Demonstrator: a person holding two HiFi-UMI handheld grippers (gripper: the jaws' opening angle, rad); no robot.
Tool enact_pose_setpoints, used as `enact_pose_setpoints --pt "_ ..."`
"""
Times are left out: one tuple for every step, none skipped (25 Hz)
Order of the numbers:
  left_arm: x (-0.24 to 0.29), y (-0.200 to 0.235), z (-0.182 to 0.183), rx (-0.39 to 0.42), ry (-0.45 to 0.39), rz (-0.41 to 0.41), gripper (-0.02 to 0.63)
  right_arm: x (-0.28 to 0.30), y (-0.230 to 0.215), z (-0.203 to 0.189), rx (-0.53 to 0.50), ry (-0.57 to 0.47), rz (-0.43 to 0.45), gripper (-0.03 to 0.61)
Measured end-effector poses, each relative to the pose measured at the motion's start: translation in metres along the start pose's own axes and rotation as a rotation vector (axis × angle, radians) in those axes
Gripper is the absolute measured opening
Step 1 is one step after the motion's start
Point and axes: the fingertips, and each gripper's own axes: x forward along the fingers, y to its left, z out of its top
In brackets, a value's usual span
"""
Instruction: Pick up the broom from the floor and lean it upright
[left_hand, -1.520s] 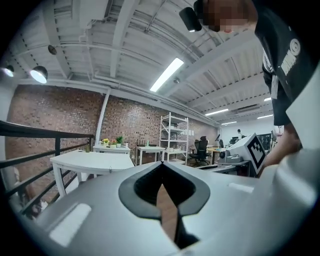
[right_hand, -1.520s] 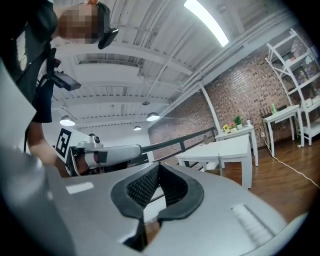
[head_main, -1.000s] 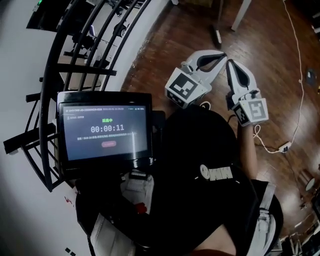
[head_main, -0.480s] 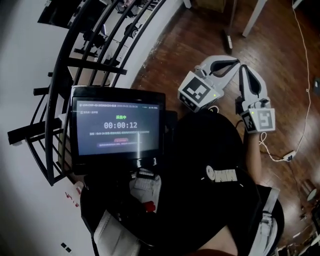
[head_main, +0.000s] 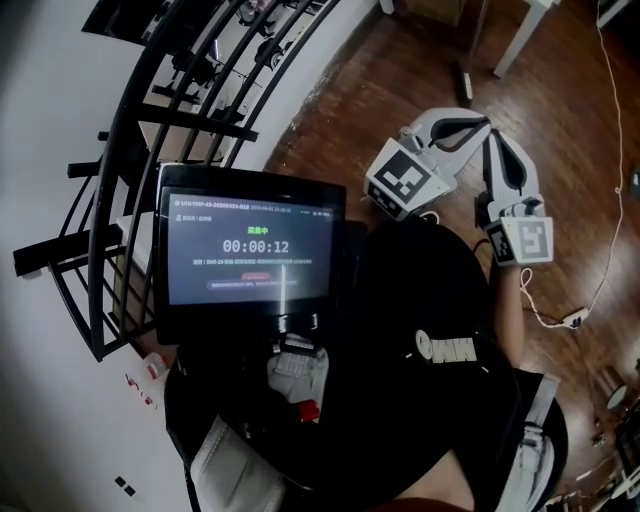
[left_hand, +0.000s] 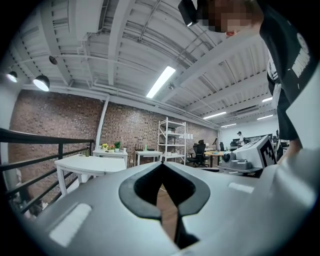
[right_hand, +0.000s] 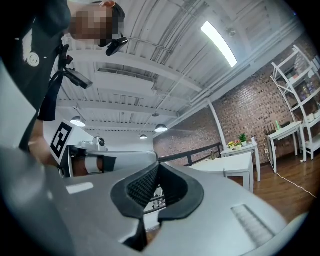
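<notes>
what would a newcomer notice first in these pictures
The lit screen showing a timer sits in the middle of the head view. To its upper right, the left tongs and right tongs are held side by side over the wood floor, both shut and empty. A black railing curves along the left side.

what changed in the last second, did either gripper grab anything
The timer on the screen went from 00:00:11 to 00:00:12. The head view drifted, so everything sits a little further right in the picture. Nothing was taken hold of or let go. The left gripper and right gripper stay shut and empty, side by side above the wooden floor.
</notes>
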Motion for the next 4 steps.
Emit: enact_pose_setpoints --pt "-0.0004 0.0009 0.0002 -0.001 -0.002 0.003 0.017 0.0005 0.0005 -0.0002 -0.001 0.000 0.002 0.003" --pt "-0.0009 0.0016 0.0004 -0.002 -0.003 0.005 0.017 0.0010 0.0009 -0.0003 -0.002 -0.001 0.005 0.003" --pt "-0.0013 0.0023 0.0005 -0.001 -0.003 0.006 0.017 0.0017 0.0014 -0.0002 -0.004 -0.002 0.008 0.002" --pt "-0.0017 0.0030 0.0006 -0.001 -0.004 0.008 0.017 0.0025 0.0018 -0.0001 -0.005 -0.003 0.011 0.003"
